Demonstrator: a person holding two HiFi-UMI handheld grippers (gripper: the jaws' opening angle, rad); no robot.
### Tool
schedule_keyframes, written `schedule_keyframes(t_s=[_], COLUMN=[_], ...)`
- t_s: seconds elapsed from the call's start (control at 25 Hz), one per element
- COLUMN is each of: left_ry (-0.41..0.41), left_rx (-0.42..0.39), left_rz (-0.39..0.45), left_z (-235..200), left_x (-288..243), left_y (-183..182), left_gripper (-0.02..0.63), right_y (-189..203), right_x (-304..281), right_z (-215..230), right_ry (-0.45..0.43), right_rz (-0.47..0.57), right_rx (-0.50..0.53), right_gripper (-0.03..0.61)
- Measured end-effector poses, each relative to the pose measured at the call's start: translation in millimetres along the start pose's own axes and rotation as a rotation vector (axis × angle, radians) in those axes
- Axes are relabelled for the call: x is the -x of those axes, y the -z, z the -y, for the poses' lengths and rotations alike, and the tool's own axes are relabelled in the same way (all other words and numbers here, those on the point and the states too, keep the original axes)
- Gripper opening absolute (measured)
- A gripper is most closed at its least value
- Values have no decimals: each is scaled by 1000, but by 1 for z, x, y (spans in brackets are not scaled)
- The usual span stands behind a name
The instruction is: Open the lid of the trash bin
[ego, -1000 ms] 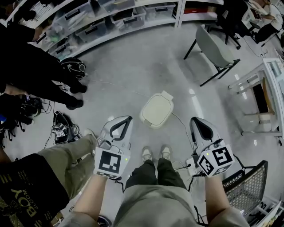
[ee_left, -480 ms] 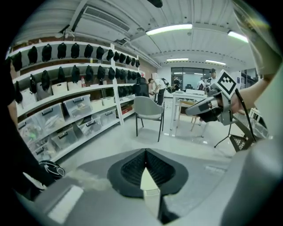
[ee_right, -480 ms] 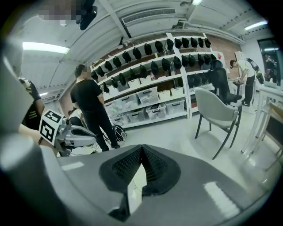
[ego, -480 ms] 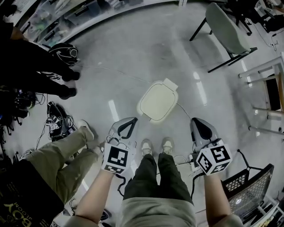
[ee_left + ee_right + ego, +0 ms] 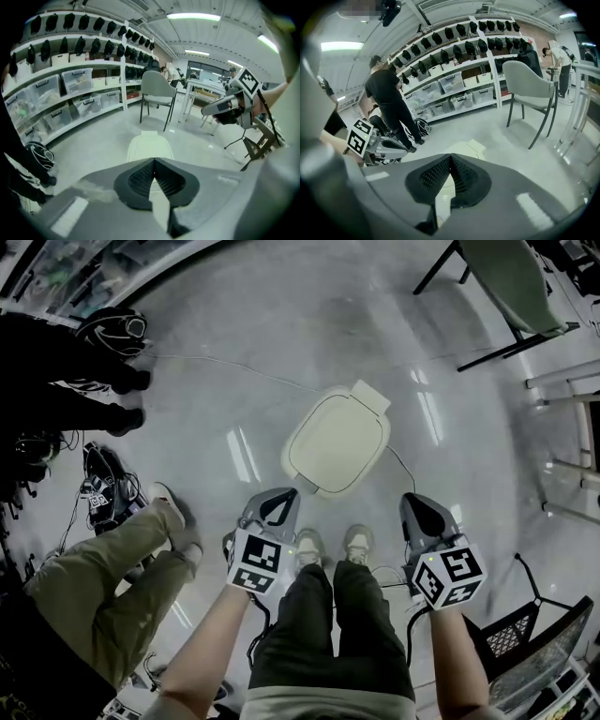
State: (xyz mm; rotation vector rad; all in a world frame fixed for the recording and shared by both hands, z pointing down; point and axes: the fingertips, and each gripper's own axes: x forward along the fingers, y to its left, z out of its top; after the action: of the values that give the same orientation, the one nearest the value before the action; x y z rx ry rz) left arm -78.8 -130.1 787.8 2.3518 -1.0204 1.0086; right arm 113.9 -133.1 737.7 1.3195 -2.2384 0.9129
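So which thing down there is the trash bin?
On the shiny grey floor, look just ahead of the wearer's shoes. The bin is a cream box with rounded corners, lid shut, a small tab on its far edge. Its neighbours, a thin cable and a chair, look nothing like it.

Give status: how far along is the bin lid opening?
Done: nothing. The cream rounded-square plastic trash bin is closed, its lid flat. In hand: the left gripper and right gripper hover short of it, jaws together, both empty. Left: reach the lid and lift it open.
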Motion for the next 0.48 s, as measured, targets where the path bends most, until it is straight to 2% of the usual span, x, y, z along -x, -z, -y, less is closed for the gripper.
schedule_keyframes(t_s=[0.16,0.32,0.48], left_ry=[27,33,43], left_rx=[76,131,181], left_rz=[-113,-114,-145], left_z=[5,1,-1], left_x=[-52,-87,-107], left_y=[71,105,132], left_gripper=[3,3,3], right_y=[49,92,115], right_x=[-27,-44,-53], right_z=[19,32,39], right_ry=[13,23,26], right_rz=[-45,-86,-108], right_rx=[-35,-43,-60], right_gripper=[3,3,3])
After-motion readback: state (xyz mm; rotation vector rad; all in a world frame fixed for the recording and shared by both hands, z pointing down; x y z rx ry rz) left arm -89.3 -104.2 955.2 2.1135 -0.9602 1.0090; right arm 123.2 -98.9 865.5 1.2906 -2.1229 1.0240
